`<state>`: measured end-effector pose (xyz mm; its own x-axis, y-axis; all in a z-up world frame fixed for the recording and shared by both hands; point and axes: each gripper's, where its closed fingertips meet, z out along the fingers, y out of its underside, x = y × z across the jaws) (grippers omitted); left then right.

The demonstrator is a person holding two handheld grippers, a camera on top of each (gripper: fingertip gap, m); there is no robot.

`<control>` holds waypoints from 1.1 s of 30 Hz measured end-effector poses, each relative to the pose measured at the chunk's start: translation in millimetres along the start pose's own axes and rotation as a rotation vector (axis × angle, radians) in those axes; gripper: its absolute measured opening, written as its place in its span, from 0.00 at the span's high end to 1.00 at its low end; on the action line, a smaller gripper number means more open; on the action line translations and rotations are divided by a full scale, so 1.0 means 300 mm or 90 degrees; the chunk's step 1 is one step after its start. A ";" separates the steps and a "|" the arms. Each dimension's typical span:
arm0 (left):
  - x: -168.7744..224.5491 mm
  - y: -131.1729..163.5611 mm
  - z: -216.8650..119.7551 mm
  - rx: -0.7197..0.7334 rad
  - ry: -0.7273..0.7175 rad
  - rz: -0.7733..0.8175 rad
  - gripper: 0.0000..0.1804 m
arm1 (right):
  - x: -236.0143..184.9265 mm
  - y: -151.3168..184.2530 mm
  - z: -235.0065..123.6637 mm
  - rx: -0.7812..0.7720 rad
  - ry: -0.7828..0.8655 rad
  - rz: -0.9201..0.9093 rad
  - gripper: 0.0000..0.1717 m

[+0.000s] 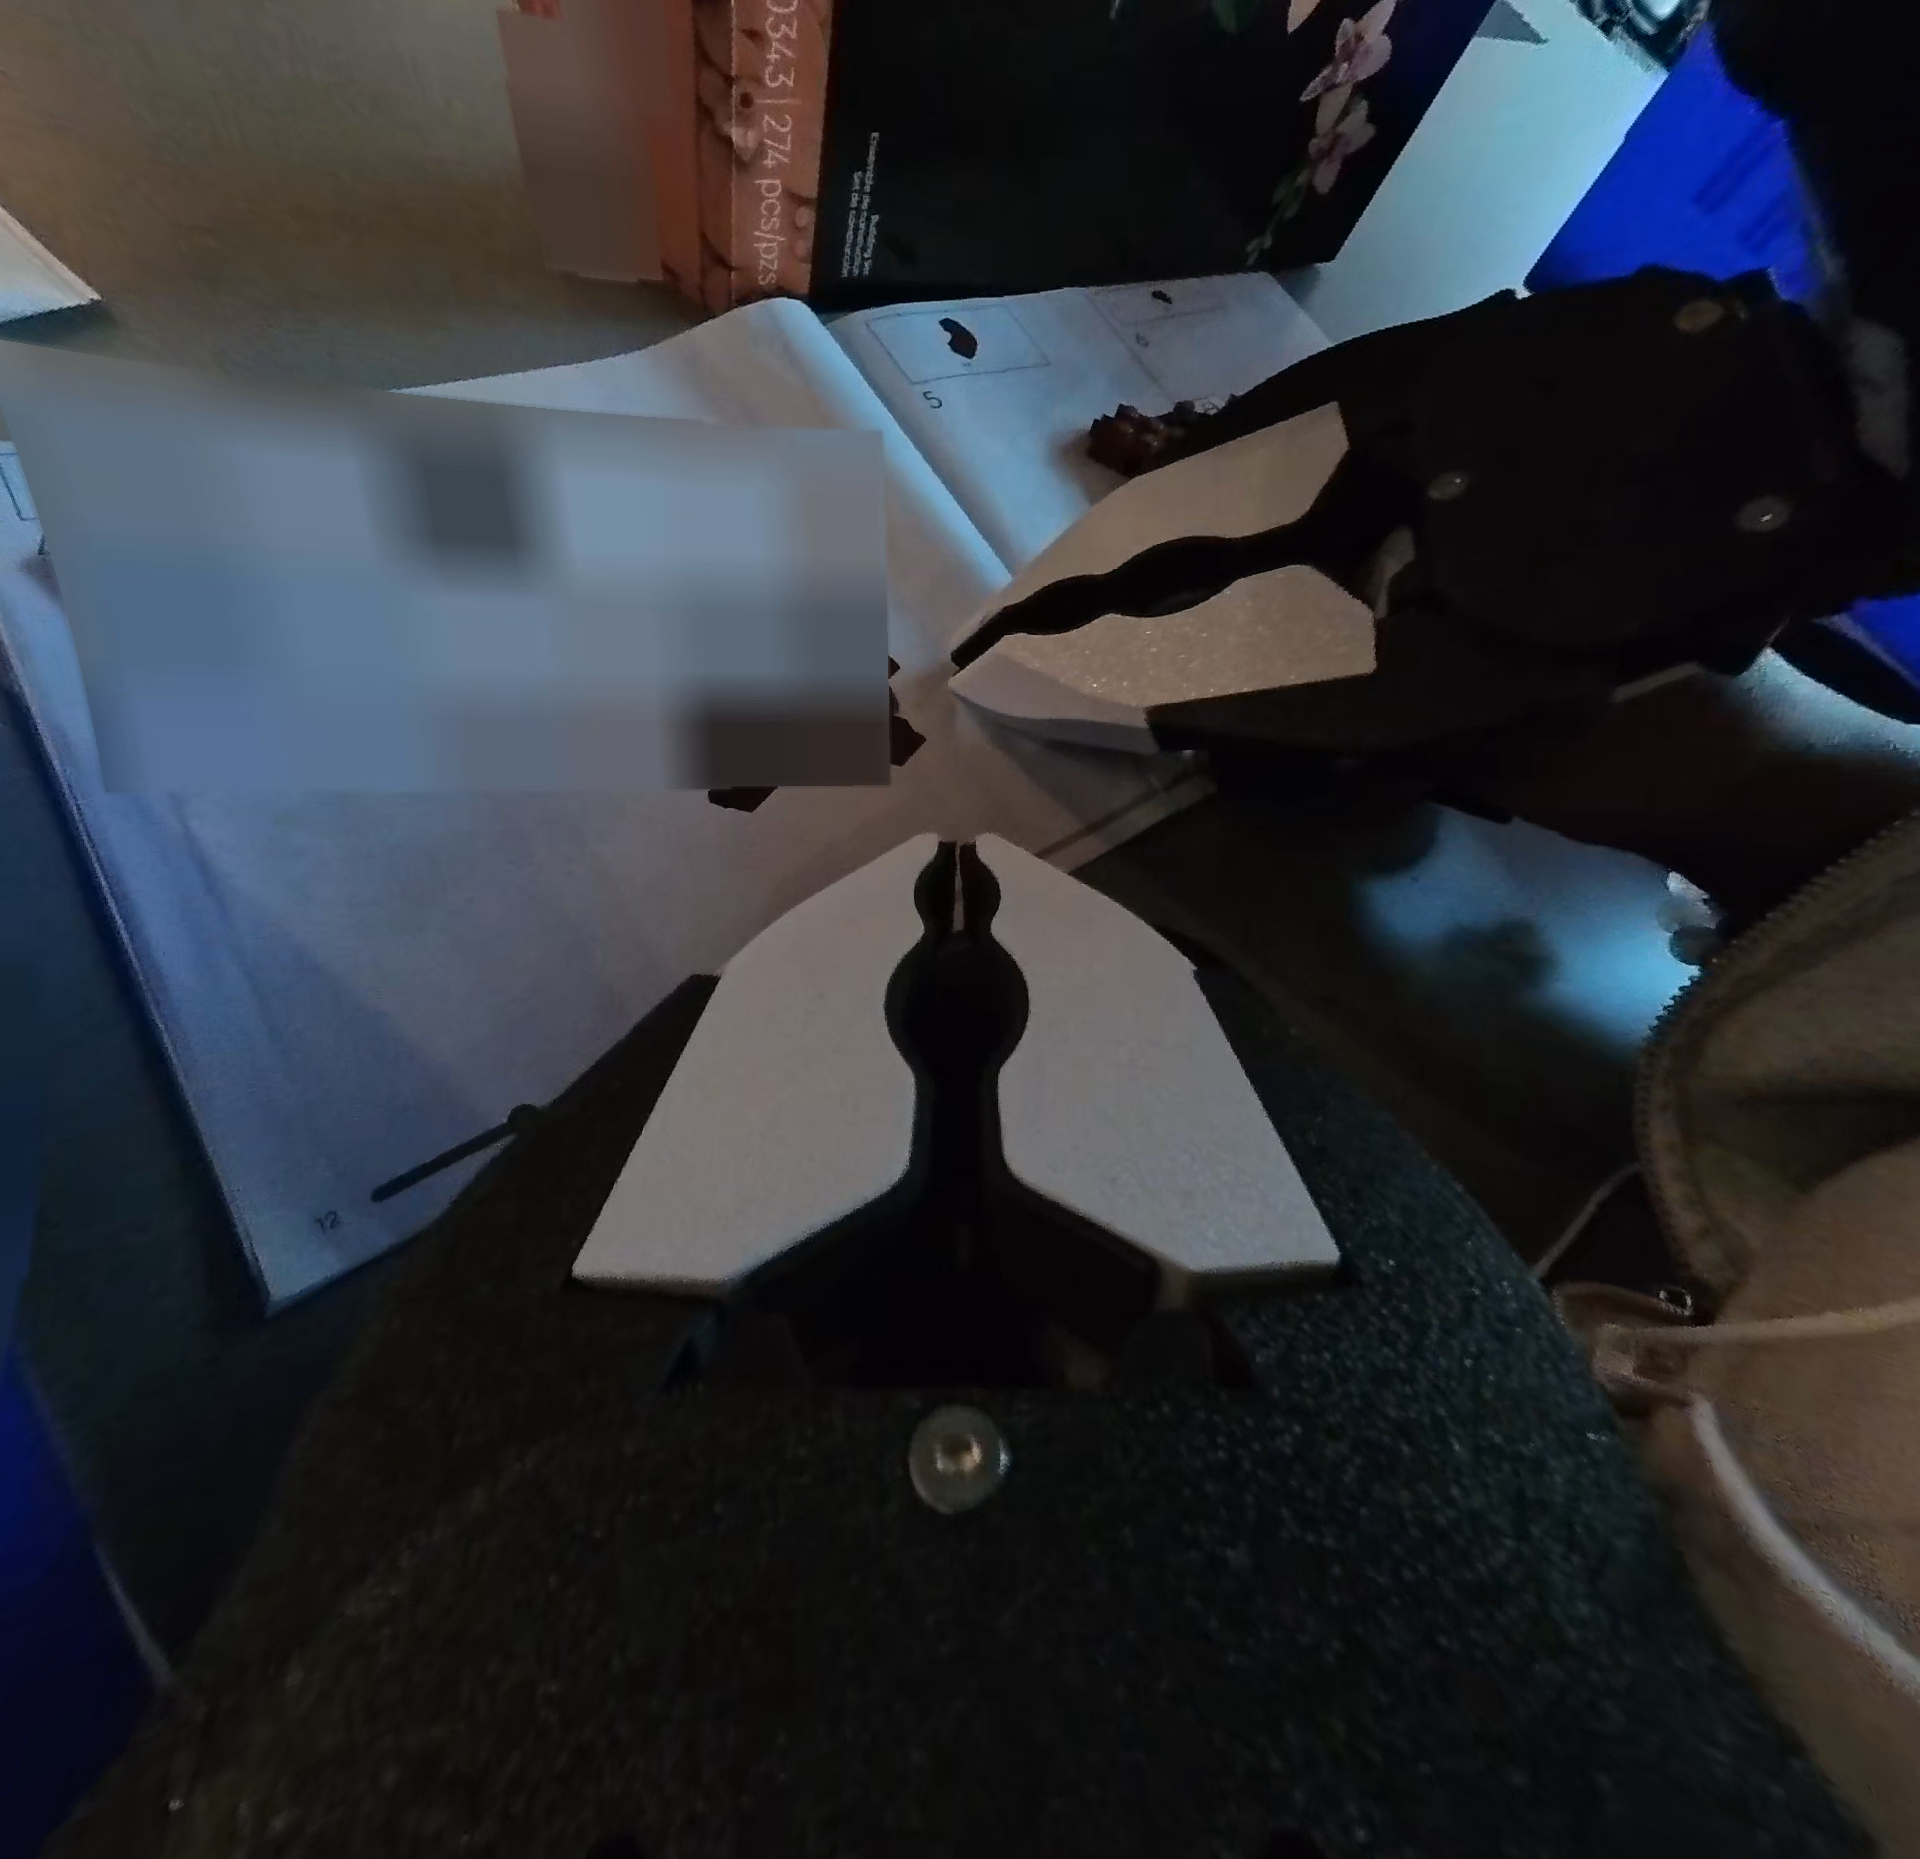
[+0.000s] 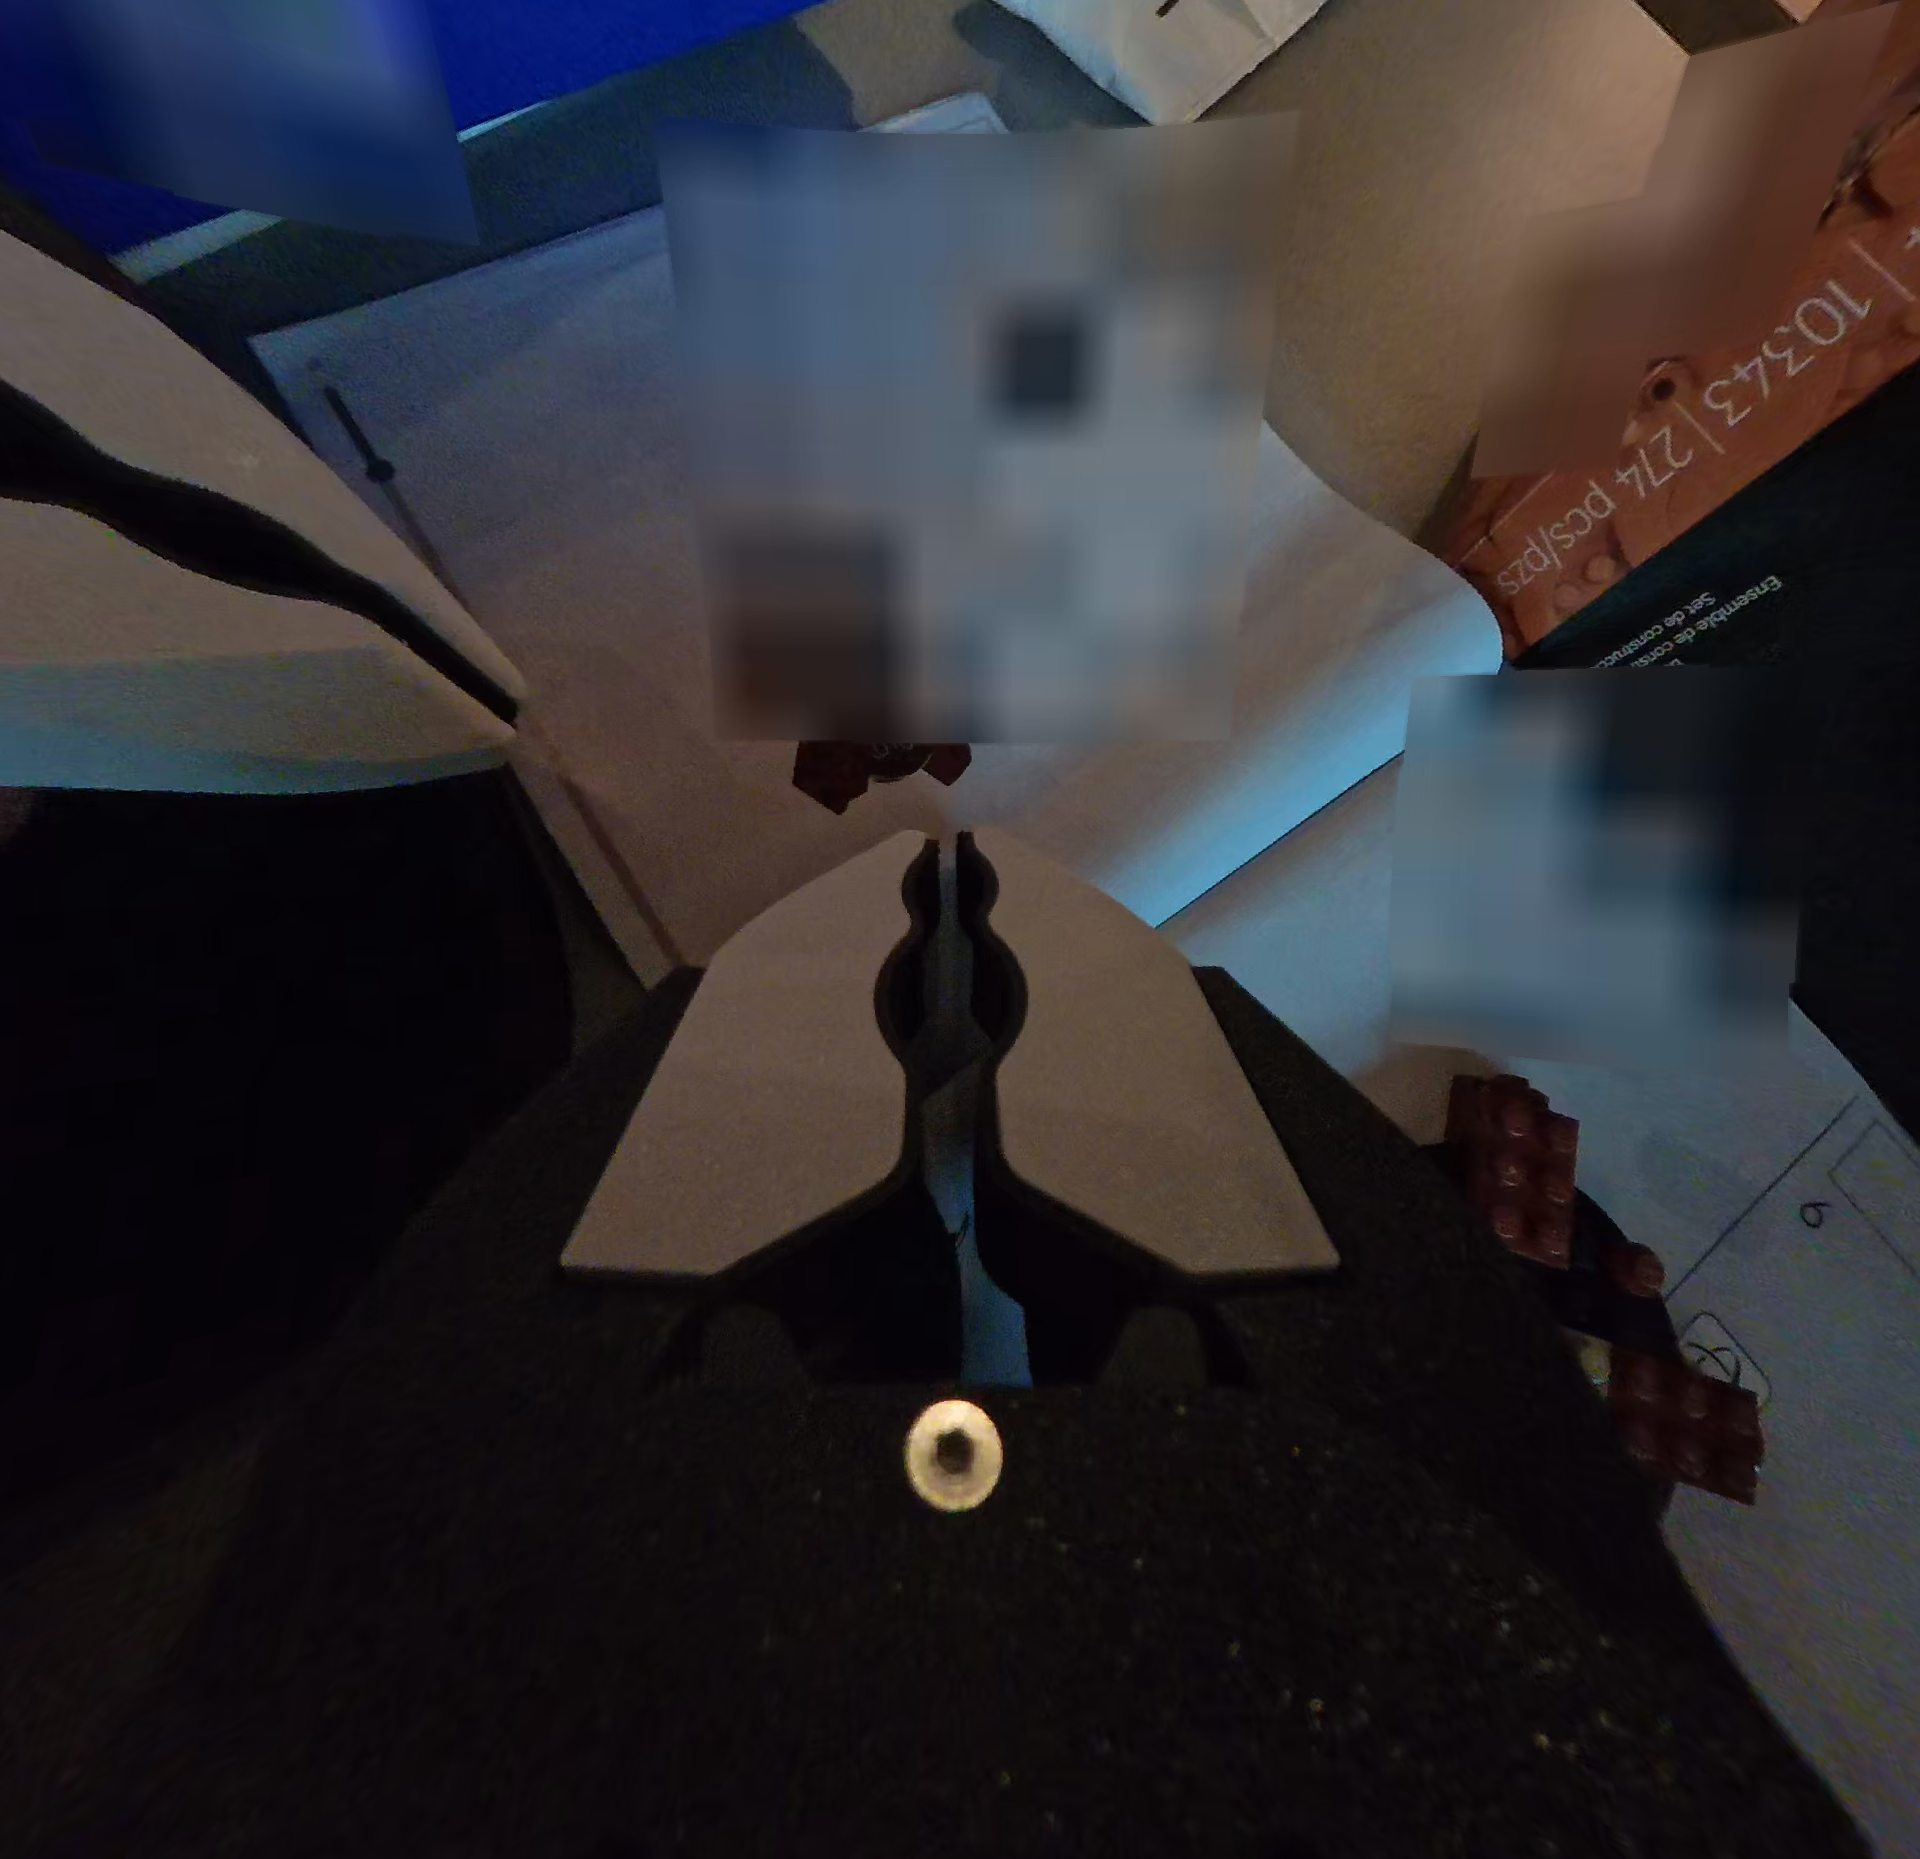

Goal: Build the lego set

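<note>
**Inspector:** What does the left wrist view alone record?

**Assessor:** A grey zipped sleeve at 4 o'clock. It also shows the right gripper whole from the side at 2 o'clock, jaws clenched. The dark surface shows bare beside the booklet.

**Inspector:** And the right wrist view alone?

**Assessor:** A white page runs the length of the right gripper's clenched jaws, both pads pressed on it. Two brown studded plates lie on the booklet at 4 o'clock, just beside that gripper's body. A white packet sits at 12 o'clock.

**Inspector:** State of the left gripper?

**Assessor:** Jaws clenched. A thin pale sliver of the page shows between the pads, and the paper rises to the tips.

**Inspector:** Where is the page?

**Assessor:** It is lifted off the open booklet and pinched by both grippers, whose tips are near one another.

**Inspector:** Counts?

**Assessor:** Two grippers and one booklet. One dark flower-printed box stands at 12 o'clock. One small brown piece lies just ahead of the jaws, partly hidden. One brown brick cluster sits at 1 o'clock in the left view; I cannot tell whether it is the two plates again.
</note>
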<state>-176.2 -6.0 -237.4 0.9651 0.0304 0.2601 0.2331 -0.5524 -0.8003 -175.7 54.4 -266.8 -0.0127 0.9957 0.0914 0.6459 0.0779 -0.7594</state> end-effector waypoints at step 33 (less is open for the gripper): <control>-0.002 0.001 0.002 -0.003 0.018 -0.024 0.99 | 0.003 -0.002 0.009 -0.001 0.003 -0.003 1.00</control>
<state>-176.7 -5.5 -238.2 0.9519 0.0284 0.3052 0.2690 -0.5548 -0.7873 -178.0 55.2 -268.1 -0.0129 0.9951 0.0983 0.6464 0.0832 -0.7584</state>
